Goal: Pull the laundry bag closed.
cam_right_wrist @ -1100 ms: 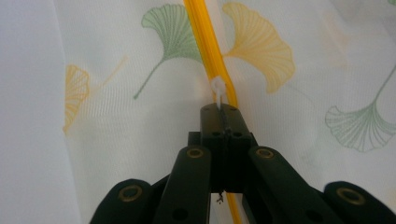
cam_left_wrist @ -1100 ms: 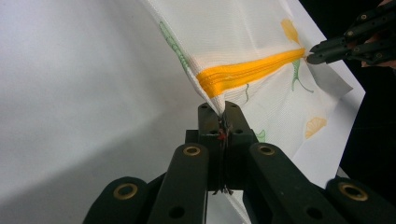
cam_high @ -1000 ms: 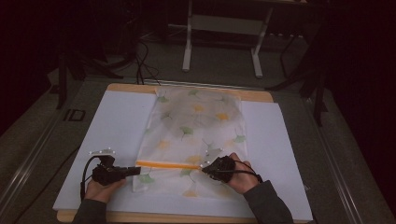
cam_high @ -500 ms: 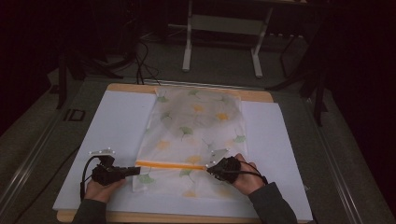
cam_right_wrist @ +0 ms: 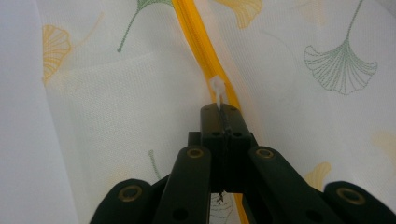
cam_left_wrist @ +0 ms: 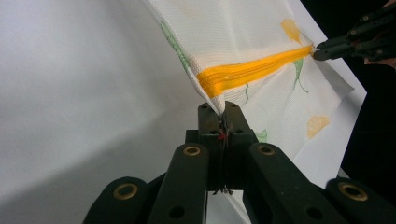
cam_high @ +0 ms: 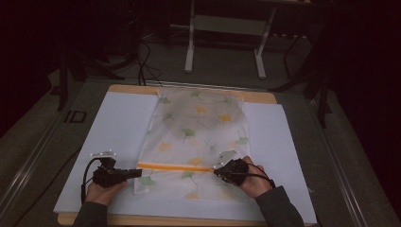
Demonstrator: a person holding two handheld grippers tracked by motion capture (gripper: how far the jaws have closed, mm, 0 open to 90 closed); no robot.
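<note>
A white mesh bag (cam_high: 198, 127) printed with green and yellow leaves lies flat on the table, with an orange zipper (cam_high: 175, 166) running across its near end. My left gripper (cam_high: 137, 172) is shut on the bag's fabric at the zipper's left end. In the left gripper view the jaws (cam_left_wrist: 218, 112) pinch that corner of the bag (cam_left_wrist: 243, 32) just below the zipper (cam_left_wrist: 252, 72). My right gripper (cam_high: 218, 171) is at the zipper's right end. Its jaws (cam_right_wrist: 223, 112) are shut on the small white zipper pull (cam_right_wrist: 218, 91), with the zipper (cam_right_wrist: 196, 37) stretching away ahead.
A white sheet (cam_high: 118, 123) covers the wooden table (cam_high: 127, 88) under the bag. My right gripper (cam_left_wrist: 345, 44) shows far off in the left gripper view. Beyond the table, on the dark floor, are a metal stand (cam_high: 227, 28) and cables.
My right hand has shifted very slightly along the zipper line with the pull in its jaws. The left hand and the bag have kept still.
</note>
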